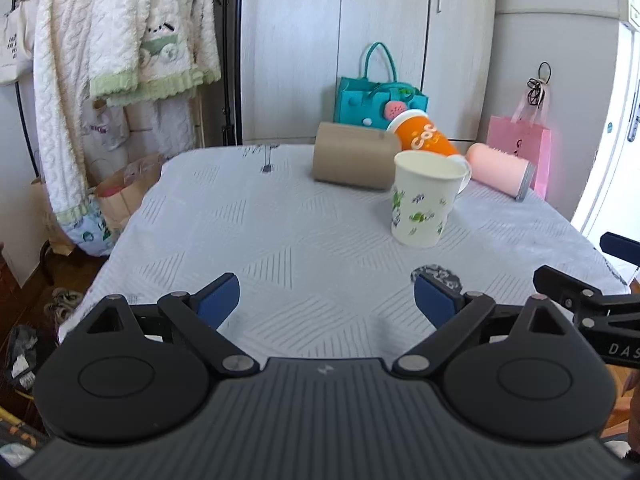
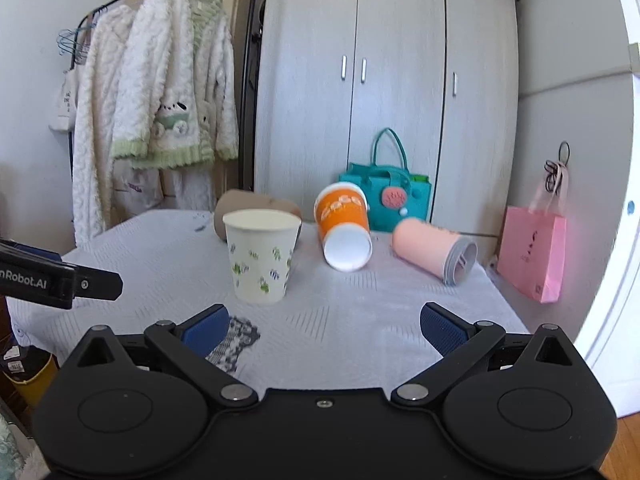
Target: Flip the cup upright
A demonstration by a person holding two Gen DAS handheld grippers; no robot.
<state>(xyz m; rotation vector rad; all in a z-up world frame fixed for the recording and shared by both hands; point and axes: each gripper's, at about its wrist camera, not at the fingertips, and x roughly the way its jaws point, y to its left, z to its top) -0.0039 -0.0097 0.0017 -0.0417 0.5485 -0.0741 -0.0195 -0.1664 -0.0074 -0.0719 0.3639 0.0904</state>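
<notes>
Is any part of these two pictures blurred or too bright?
Left wrist view: the white cup and brown cup look blurred; the doorway at right is too bright. Right wrist view: the orange cup is slightly soft; the wardrobe bends outward.

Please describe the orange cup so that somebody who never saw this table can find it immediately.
Look at the table with the pale patterned cloth, in front of the grey wardrobe. Near its far edge, before the teal bag, several cups lie in a row. The orange cup lies tipped between the brown cup and the pink cup; only it is orange with white lettering.
</notes>
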